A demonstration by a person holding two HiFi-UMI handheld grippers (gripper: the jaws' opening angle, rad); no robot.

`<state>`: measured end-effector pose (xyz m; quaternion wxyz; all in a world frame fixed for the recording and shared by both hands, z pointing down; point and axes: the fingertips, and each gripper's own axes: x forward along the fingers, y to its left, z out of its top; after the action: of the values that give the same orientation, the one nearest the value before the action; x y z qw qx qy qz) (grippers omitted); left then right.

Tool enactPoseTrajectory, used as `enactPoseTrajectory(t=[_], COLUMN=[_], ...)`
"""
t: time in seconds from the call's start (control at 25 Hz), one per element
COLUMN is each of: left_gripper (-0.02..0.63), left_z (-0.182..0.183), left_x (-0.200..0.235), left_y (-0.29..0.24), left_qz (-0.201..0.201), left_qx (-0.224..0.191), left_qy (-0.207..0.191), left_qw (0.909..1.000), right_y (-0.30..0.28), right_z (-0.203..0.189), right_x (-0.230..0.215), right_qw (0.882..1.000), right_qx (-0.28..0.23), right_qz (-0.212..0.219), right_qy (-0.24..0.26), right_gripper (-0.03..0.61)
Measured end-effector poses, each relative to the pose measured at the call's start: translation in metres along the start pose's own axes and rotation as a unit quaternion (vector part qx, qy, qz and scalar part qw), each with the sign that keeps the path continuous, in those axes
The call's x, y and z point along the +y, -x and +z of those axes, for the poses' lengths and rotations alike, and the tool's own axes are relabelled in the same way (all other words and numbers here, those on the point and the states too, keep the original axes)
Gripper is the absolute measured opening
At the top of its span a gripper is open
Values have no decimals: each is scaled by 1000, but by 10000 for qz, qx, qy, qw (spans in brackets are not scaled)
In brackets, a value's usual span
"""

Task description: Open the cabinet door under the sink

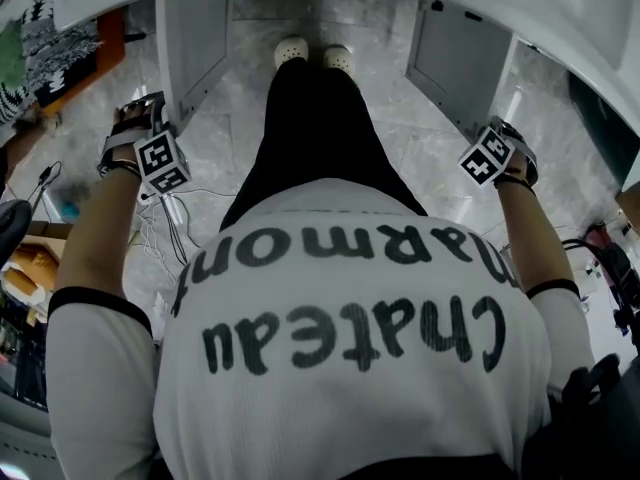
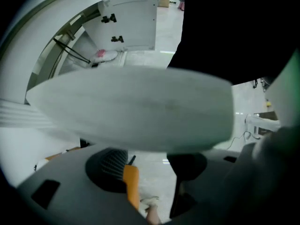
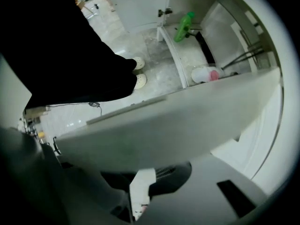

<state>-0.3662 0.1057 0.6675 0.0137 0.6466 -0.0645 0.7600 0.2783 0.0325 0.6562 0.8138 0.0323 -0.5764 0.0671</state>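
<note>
Left door (image 1: pixel 195 53) lies at 1 o'clock from the spread left gripper (image 1: pixel 135 123); right door (image 1: pixel 455 63) at 11 o'clock from the narrowly parted right gripper (image 1: pixel 512 140).

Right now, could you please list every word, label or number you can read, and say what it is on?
"Chateau": shirt, upside down.
"Marmont": shirt, upside down.
Bottle: label too small to read.
Left cube, right cube: square markers, no words.
</note>
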Motion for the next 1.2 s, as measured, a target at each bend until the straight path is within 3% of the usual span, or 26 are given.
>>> enactPoseTrajectory(t=[0.16, 0.28, 0.4, 0.44, 0.48, 0.56, 0.64, 0.72, 0.76, 0.92, 1.0, 1.08, 1.2], left_gripper=[237, 204, 195, 195, 195, 195, 195, 195, 195, 172, 142, 122, 94], left_z=[-22, -32, -29, -28, -28, -30, -31, -34, -36, -36, -35, -36, -45], left_x=[-1, -12, -3, 5, 15, 36, 55, 70, 79, 116, 137, 163, 196], left_y=[9, 21, 35, 39, 43, 51, 61, 74, 82, 121, 145, 169, 203], left_qz=[-118, -309, -161, -46, 68, 274, 489, 735, 885, 1662, 2029, 2328, 2626], left_qx=[366, 528, 400, 323, 236, 18, -195, -392, -503, -1071, -1421, -1772, -2204], left_qy=[823, 1478, 2231, 2682, 3231, 4325, 5040, 5425, 5570, 6103, 6254, 6369, 6656], left_qw=[9959, 9871, 9738, 9628, 9460, 9012, 8621, 8359, 8243, 7671, 7399, 7133, 6629], right_y=[13, 29, 47, 53, 58, 68, 80, 95, 103, 147, 175, 200, 227], right_z=[-10, -11, -7, -7, -7, -7, -12, -18, -22, -50, -59, -65, -73], right_x=[-4, -6, -18, -23, -28, -39, -50, -64, -73, -103, -123, -143, -163], right_qw=[9970, 9958, 9892, 9850, 9798, 9675, 9504, 9213, 9006, 7970, 7524, 7149, 6749], right_qx=[103, 41, -180, -264, -348, -510, -685, -951, -1109, -1785, -2345, -2775, -3063], right_qz=[13, -45, -142, -168, -198, -289, -442, -669, -804, -1504, -1913, -2243, -2572], right_qy=[-768, -919, -1448, -1700, -1958, -2461, -3001, -3710, -4126, -5570, -5851, -6014, -6201], right_gripper=[49, 49, 49, 49, 49, 48, 48, 43, 40, 25, 21, 20, 20])
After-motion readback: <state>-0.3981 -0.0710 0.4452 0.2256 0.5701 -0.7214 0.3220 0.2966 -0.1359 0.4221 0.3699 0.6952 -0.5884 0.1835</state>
